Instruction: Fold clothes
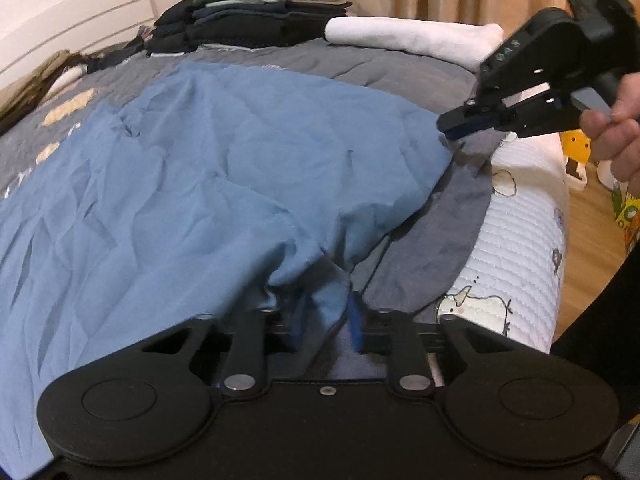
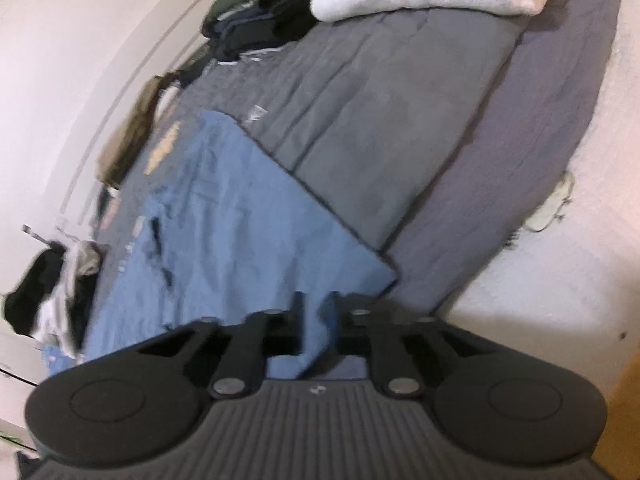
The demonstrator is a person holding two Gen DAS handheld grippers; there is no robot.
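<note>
Left wrist view: a blue garment (image 1: 208,168) of thin, heavily creased woven fabric is spread across a bed (image 1: 400,68) covered with a grey quilted bedspread. The near hem is bunched into a narrow fold and is clamped between the blue-padded fingers of the left hand-held gripper (image 1: 324,320), whose jaws are closed on the cloth. At the right, the far corner of the garment is pinched by the right hand-held gripper (image 1: 460,124), a black, angular plastic frame gripped by a hand (image 1: 612,140). Its jaws are seen closed on the fabric edge, with the fabric drawn taut into a shallow ridge between the two grip points.

Beyond the garment, a stack of folded clothes (image 1: 256,20) in dark navy, green and rust tones is seen against the headboard, with a white folded item (image 1: 416,38) of soft, thick cloth just beside it. The mattress side (image 1: 524,216) is covered in white ribbed quilting printed with cartoon figures. A wooden floor (image 1: 588,232) is visible past the bed edge.

Right wrist view: the picture is tilted and motion-blurred. A strip of the blue garment (image 2: 240,240) is held between the closed fingers of the right hand-held gripper (image 2: 316,320), and the remainder lies flat on the grey bedspread, its edge forming a straight diagonal line. A loose heap of black and white clothing (image 2: 52,292) lies at the left, near the wall.
</note>
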